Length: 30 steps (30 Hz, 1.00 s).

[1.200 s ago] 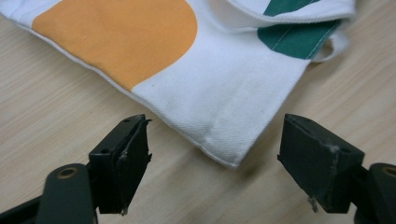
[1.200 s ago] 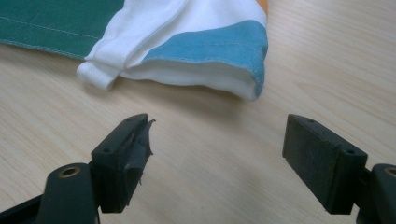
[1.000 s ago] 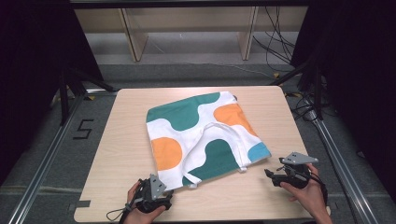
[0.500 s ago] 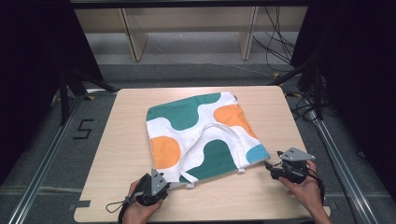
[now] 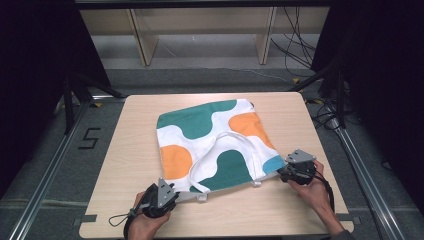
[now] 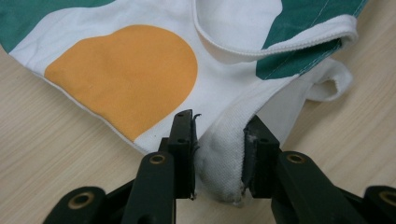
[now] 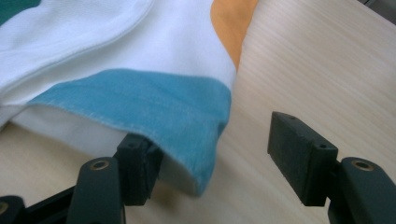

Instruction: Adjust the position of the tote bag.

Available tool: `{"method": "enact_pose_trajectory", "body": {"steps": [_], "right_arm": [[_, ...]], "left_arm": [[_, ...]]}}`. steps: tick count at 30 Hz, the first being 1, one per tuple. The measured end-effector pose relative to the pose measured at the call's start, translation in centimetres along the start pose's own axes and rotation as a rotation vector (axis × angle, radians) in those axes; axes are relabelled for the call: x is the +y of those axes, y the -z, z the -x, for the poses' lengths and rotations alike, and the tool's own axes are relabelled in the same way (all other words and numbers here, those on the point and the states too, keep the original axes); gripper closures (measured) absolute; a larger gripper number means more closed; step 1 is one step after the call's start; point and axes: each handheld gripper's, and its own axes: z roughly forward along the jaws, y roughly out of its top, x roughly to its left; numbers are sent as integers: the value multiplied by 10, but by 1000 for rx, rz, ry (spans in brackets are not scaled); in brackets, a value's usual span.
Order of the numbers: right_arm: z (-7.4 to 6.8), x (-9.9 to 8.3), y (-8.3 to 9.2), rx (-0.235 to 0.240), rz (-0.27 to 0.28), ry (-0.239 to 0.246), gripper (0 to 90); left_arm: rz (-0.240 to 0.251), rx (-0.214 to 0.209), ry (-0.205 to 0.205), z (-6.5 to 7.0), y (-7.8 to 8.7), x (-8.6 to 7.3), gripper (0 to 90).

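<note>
Table (image 5: pixel 125 150) carries the tote bag (image 5: pixel 210 145) mid-surface. Both grippers have closed in on its near corners: left gripper (image 6: pixel 218 154) now clenched on the white corner, right gripper (image 7: pixel 219 161) spread around the blue corner, suggesting a lift.

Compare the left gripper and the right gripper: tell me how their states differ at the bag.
The left gripper is clamped on a white corner of the tote bag; the right gripper stands open, its jaws straddling the blue corner without pinching it. The left sits at the bag's near-left corner, the right at its near-right. Both rest low on the table, each in a hand.
</note>
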Motion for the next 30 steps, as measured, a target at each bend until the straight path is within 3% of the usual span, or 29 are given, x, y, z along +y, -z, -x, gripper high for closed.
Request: {"method": "enact_pose_trajectory", "body": {"steps": [2,3,6,7,9,11,13,15,18,21,30], "right_arm": [[0,3,-3,-2,-4,11,384],[0,8,-12,-2,-10,11,465],[0,9,-22,24,-51,34,568],[-1,9,-24,32,-50,33,618],[0,10,-24,32,-51,47,627],[-1,13,-24,19,-78,106,719],[-2,14,-24,9,-90,138,758],[-2,13,-23,10,-99,149,787],[-2,14,-17,14,-96,156,800],[-8,12,-8,23,-100,175,814],[-37,-11,41,54,-89,182,817]], "left_arm": [[-6,6,-4,0,0,-1,665],[-50,10,-15,1,0,-1,638],[-60,35,-35,3,-2,-4,563],[-67,24,-42,3,-2,-4,528],[-74,35,-47,5,-2,-6,425],[-92,65,-29,6,-2,-7,392],[-105,82,-37,5,-4,-8,365],[-100,75,-51,1,-7,-8,358],[-93,58,-46,-4,-7,-7,474],[-109,65,-99,-7,-10,-8,623],[-91,61,-99,-23,-18,-8,711]]}}
